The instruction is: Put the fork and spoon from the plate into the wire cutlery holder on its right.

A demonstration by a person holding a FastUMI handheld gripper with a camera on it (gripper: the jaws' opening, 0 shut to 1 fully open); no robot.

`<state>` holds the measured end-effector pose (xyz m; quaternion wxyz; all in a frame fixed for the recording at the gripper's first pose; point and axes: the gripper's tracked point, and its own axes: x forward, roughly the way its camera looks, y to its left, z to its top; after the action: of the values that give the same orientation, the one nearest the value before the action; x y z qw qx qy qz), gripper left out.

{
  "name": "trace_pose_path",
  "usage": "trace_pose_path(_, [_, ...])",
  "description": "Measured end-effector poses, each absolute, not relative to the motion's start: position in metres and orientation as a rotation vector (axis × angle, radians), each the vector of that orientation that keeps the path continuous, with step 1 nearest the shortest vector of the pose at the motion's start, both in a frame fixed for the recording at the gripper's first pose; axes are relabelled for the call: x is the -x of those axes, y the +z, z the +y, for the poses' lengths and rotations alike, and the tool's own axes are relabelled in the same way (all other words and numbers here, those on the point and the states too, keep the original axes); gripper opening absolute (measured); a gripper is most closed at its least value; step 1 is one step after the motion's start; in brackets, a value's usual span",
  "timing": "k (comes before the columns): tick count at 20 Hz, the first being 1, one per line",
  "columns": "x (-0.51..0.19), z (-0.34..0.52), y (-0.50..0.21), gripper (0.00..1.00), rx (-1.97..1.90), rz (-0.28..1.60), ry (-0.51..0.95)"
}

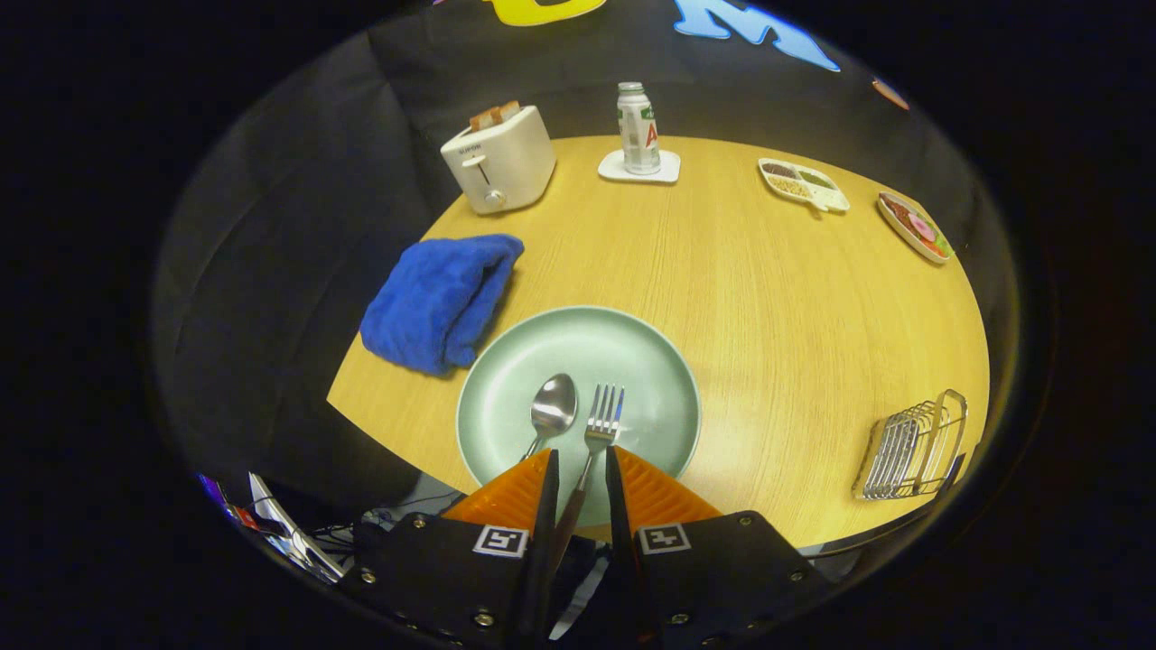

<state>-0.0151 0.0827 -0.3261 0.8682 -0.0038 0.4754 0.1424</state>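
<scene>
- Our gripper [581,469] sits over the near rim of the plate [506,361], fingers narrowed around the fork [598,431] handle; we can't tell if both press on it.
- Fork tines lie on the plate, spoon [551,411] just left of them.
- Wire cutlery holder [912,447] stands well right of the plate, on the table [768,298].
- Blue towel [438,298] touches the plate's far-left rim.

On the table: one plate [506,361], one spoon [553,406], one fork [603,417], one wire holder [912,447], one toaster [498,159], one bottle [638,128], one blue towel [438,300], two food dishes [804,184].
</scene>
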Motion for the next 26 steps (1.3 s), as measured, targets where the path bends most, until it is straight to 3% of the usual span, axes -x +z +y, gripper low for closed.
trace_pose_path(11, [0.030,0.086,-0.381,0.32,-0.049,1.211,0.275])
trace_pose_path(13, [0.030,0.086,-0.388,0.14,-0.056,1.223,0.263])
trace_pose_path(15, [0.026,0.084,-0.387,0.14,-0.055,1.208,0.251])
trace_pose_path(16, [0.026,0.083,-0.383,0.02,-0.057,1.204,0.245])
trace_pose_path(26, [0.015,0.062,-0.352,0.02,-0.201,1.119,0.189])
